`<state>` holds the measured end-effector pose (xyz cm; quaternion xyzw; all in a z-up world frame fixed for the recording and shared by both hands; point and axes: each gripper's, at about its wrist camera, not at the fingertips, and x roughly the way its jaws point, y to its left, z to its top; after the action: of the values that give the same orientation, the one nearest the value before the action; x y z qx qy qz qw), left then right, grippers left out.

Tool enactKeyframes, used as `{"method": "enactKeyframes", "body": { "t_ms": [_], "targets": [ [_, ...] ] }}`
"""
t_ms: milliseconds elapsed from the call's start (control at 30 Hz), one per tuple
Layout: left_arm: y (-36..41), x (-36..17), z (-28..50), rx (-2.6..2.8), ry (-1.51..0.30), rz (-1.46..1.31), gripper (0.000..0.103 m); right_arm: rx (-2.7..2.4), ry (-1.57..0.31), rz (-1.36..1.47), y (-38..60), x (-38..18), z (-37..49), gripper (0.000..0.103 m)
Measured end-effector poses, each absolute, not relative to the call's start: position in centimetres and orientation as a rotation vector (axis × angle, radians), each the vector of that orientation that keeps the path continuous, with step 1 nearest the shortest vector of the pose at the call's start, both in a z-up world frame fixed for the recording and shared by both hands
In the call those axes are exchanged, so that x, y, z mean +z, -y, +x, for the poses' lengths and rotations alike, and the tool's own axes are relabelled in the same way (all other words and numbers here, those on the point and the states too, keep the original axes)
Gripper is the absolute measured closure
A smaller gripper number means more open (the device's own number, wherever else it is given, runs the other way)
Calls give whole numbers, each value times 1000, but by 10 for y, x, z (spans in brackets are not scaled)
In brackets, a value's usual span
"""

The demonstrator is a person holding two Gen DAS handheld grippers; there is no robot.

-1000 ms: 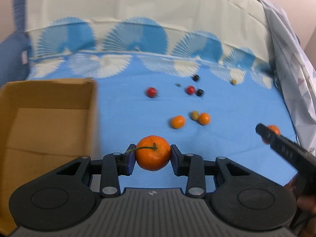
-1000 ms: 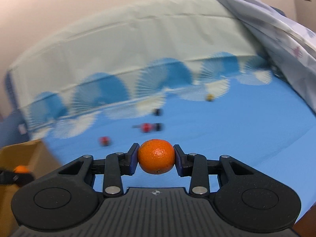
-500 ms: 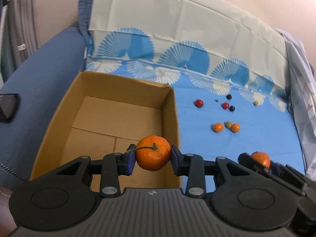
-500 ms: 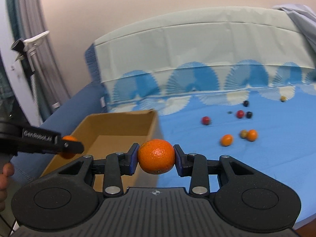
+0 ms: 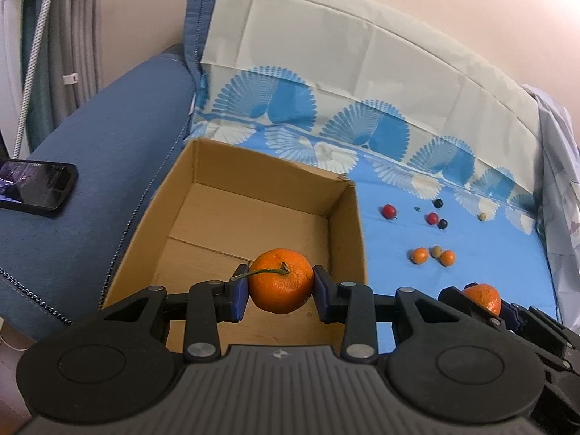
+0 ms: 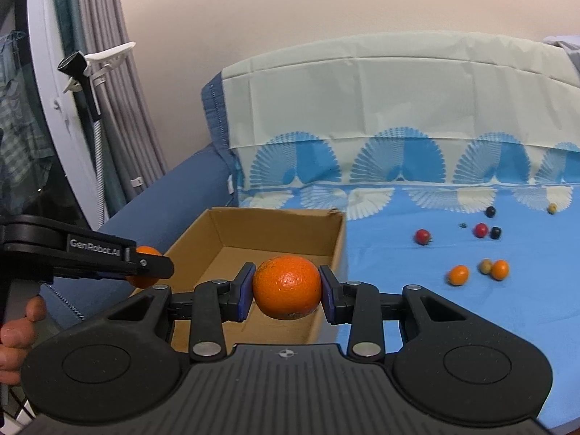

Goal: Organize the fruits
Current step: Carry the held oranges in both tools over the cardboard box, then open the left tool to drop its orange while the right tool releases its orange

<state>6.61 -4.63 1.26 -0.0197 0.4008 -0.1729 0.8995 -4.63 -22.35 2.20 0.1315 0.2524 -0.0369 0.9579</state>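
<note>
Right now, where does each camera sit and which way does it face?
Left wrist: on the left gripper, looking down past its tangerine into the cardboard box; the right gripper shows at the right edge.
Right wrist: on the right gripper, facing its orange, the box beyond; the left gripper and a hand show at the left.
Shared: box, scattered small fruits.

Your cardboard box (image 5: 253, 195) stands open-topped, its floor bare, so there's a clear way in from above; only its upright walls fence it. On its left the blue sofa arm (image 5: 90, 166) rises close alongside, a phone (image 5: 36, 186) lying on top. On its right, the blue sheet (image 6: 471, 311) lies wide open, with small fruits (image 6: 478, 270) scattered well apart from the box. Behind, the draped backrest (image 6: 380, 108) closes things off.
</note>
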Motion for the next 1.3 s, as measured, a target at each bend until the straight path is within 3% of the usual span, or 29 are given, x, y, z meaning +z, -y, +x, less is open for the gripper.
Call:
{"method": "enactKeyframes", "body": {
  "t_ms": [1200,1233,1300],
  "targets": [
    [30,-67,157,-253,-925,66,62,72,-699,162,176,-43,49,64],
    [31,-71,158,-268,-928,79,60,72,-704,156,176,-45,52,64],
    [32,-74,158,-294,-915,85,29,84,-725,147,177,-49,57,63]
  ]
}}
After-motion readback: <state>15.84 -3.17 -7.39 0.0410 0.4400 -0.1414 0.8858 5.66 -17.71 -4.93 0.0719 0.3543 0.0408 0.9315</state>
